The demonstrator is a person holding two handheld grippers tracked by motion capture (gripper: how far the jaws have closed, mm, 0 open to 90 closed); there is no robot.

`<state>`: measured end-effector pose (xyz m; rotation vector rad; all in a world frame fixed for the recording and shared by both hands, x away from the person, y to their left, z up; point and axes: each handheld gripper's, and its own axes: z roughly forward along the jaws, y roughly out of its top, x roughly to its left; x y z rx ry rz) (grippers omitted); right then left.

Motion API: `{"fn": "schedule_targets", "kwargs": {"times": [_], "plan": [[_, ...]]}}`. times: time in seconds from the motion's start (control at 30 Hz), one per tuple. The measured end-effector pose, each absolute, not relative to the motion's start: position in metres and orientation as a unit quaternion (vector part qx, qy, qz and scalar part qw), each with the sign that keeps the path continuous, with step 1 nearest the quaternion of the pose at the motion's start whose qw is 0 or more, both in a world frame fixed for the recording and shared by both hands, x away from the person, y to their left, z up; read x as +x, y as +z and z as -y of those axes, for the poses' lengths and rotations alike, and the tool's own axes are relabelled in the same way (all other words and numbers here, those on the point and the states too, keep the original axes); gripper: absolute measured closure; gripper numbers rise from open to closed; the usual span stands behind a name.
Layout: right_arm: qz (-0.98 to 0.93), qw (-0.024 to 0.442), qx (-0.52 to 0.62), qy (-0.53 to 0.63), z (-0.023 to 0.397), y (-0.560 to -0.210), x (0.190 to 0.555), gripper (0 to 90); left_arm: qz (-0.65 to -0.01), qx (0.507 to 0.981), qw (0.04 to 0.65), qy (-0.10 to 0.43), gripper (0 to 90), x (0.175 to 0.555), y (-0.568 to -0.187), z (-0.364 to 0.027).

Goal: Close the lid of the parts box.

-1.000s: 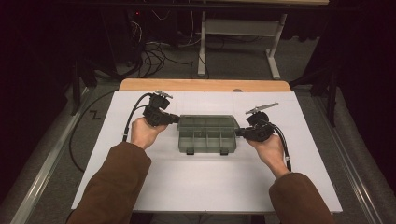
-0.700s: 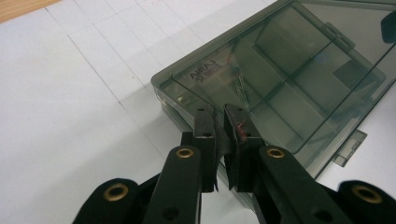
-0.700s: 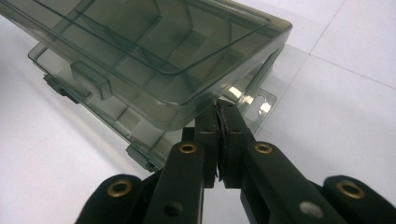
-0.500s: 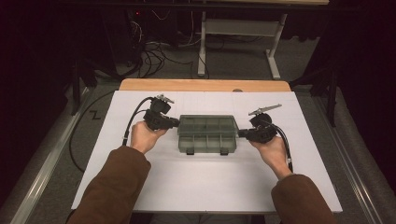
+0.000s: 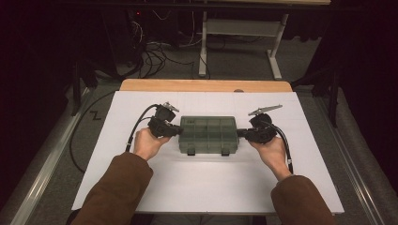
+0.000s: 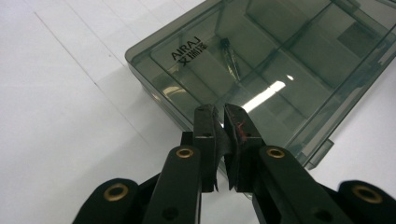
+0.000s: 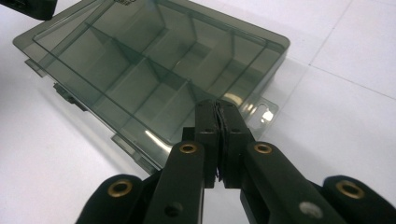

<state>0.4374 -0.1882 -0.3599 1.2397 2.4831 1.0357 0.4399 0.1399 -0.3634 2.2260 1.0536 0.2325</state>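
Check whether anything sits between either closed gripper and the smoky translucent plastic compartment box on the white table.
Nothing visible does. The left gripper is right at one end of the smoky translucent plastic compartment box and the right gripper at the other, both shut, with bare white table around them.

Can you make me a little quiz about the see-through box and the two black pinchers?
1. True or false: the smoky grey see-through plastic box with dividers inside has its lid shut.
2. What does the box rest on? A) a white table top B) a wooden floor C) a blue tray
3. How do the jaws of the black left gripper and the black right gripper stand?

Key
1. True; the two latches on its near edge look fastened.
2. A, the white table top.
3. Both are shut, one at each short end of the box, with nothing clamped between the jaws.
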Motion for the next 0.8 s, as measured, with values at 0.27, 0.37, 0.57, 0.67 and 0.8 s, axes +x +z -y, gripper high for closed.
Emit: {"fn": "schedule_targets", "kwargs": {"times": [0.27, 0.37, 0.57, 0.67, 0.8], "plan": [[-0.84, 0.084, 0.411, 0.343, 0.18, -0.366, 0.437, 88.9, -0.391, 0.858, 0.319, 0.097, 83.4, 0.436, -0.367, -0.133], [-0.841, 0.084, 0.411, 0.341, 0.179, -0.368, 0.438, 88.9, -0.39, 0.859, 0.318, 0.095, 83.4, 0.435, -0.369, -0.132], [-0.842, 0.08, 0.411, 0.341, 0.178, -0.373, 0.438, 88.9, -0.39, 0.858, 0.32, 0.095, 83.4, 0.434, -0.371, -0.132], [-0.842, 0.082, 0.41, 0.341, 0.178, -0.373, 0.438, 88.9, -0.387, 0.861, 0.315, 0.097, 83.4, 0.434, -0.371, -0.132], [-0.845, 0.083, 0.41, 0.334, 0.177, -0.376, 0.438, 88.9, -0.386, 0.864, 0.309, 0.1, 83.0, 0.433, -0.374, -0.129]]}}
